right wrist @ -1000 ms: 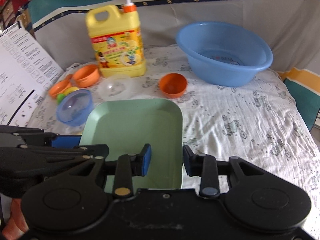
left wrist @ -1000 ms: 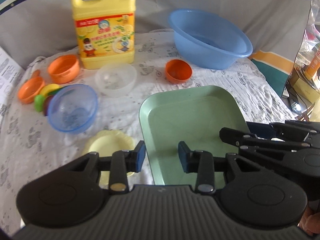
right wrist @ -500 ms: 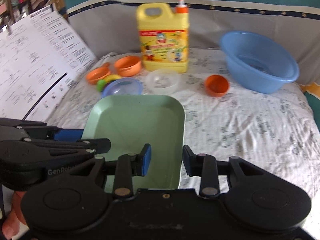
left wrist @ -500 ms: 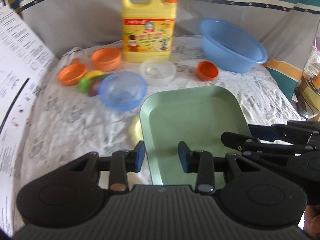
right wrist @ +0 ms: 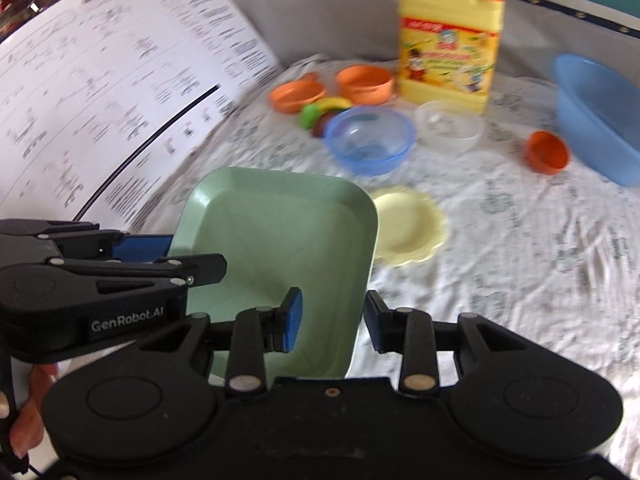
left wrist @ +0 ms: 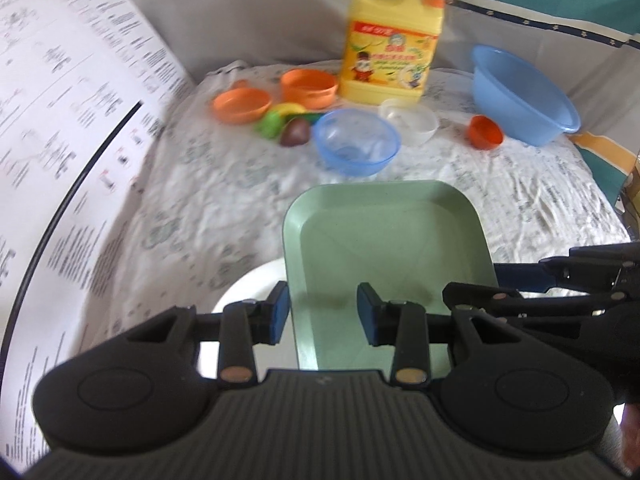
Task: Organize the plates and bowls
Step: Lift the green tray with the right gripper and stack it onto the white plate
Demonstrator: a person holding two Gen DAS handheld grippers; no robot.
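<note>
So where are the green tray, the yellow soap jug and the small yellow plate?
green tray (right wrist: 280, 216), right wrist view, on its bare floor
soap jug (right wrist: 448, 60), right wrist view, on its label
yellow plate (right wrist: 408, 224), right wrist view, on its centre

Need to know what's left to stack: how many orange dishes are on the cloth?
3: orange shallow dish far left, orange bowl beside the detergent jug, small orange cup near the blue basin.

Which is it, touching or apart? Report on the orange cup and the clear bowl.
Apart. The right wrist view shows bare cloth between the orange cup and the clear bowl.
</note>
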